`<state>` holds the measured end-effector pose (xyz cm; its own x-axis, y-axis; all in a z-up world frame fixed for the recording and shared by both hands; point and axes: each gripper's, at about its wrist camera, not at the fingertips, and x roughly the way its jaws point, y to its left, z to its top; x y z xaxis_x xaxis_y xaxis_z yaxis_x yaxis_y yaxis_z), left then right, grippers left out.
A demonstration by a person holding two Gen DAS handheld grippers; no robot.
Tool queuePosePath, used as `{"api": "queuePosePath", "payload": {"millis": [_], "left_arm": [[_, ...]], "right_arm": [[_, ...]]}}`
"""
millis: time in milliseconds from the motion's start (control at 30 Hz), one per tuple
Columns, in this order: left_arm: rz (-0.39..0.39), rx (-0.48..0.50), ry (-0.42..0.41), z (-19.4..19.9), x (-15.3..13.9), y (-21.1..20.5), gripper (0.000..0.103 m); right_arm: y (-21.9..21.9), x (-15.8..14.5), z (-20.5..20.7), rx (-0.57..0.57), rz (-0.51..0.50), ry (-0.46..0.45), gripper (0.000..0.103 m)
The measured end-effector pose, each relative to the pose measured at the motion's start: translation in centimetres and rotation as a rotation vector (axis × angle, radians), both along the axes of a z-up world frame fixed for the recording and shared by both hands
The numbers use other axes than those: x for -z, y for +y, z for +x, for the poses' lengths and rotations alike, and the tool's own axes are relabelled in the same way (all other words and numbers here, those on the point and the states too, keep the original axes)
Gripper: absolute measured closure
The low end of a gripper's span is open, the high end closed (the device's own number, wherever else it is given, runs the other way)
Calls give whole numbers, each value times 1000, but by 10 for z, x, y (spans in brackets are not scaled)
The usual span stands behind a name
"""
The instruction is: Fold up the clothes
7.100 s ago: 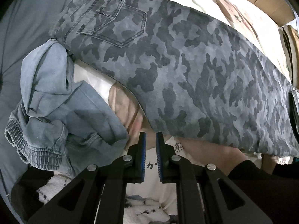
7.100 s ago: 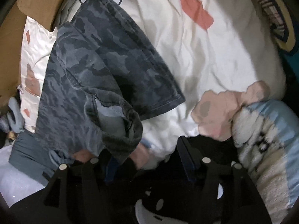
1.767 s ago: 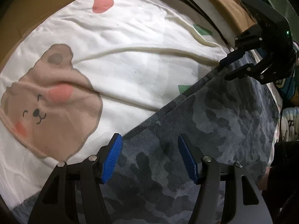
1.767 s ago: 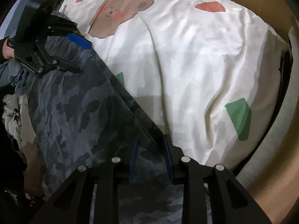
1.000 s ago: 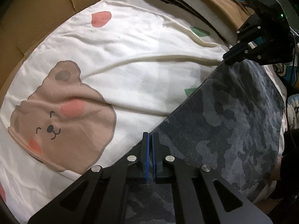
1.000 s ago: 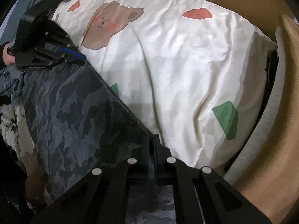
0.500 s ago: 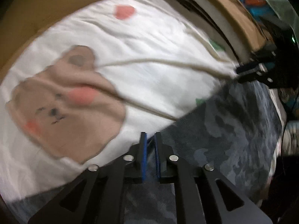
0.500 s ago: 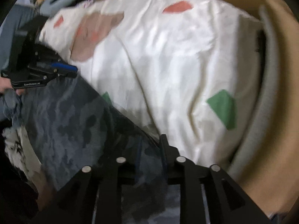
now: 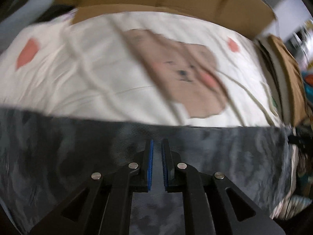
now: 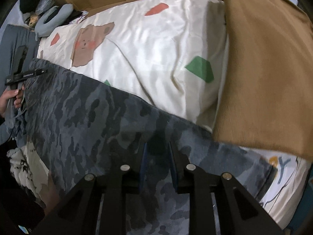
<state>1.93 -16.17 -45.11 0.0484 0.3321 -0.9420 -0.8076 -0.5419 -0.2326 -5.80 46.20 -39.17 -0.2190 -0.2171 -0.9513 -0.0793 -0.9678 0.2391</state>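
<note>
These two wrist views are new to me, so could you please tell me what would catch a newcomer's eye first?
The grey-blue camouflage-print trousers dominate, stretched as a wide band across the near part of both views, over the cream bedsheet. Next comes the brown cartoon bear print on that sheet, just beyond the trousers' far edge. The left gripper and right gripper both sit low in their views against the camouflage cloth.

Bed w/ cream sheet (image 10: 156,45), printed w/ a brown bear face, red & green patches. Camo trousers (image 10: 93,117) lie spread flat across its near side. A tan blanket (image 10: 264,68) covers the bed's right side; grey neck pillow (image 10: 52,17) at the far left corner.
</note>
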Motion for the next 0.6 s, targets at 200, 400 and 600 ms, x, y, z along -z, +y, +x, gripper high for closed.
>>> {"api": "queuePosePath", "payload": {"millis": [200, 400, 600], "left_arm": [[-53, -114, 1, -30, 25, -33, 95], [-9, -221, -99, -66, 51, -58, 95], [-8, -197, -45, -81, 49, -53, 95]], "right_arm": [[17, 14, 8, 77, 65, -42, 83], [42, 34, 22, 171, 66, -94, 83], [66, 38, 34, 245, 76, -110, 83]]}}
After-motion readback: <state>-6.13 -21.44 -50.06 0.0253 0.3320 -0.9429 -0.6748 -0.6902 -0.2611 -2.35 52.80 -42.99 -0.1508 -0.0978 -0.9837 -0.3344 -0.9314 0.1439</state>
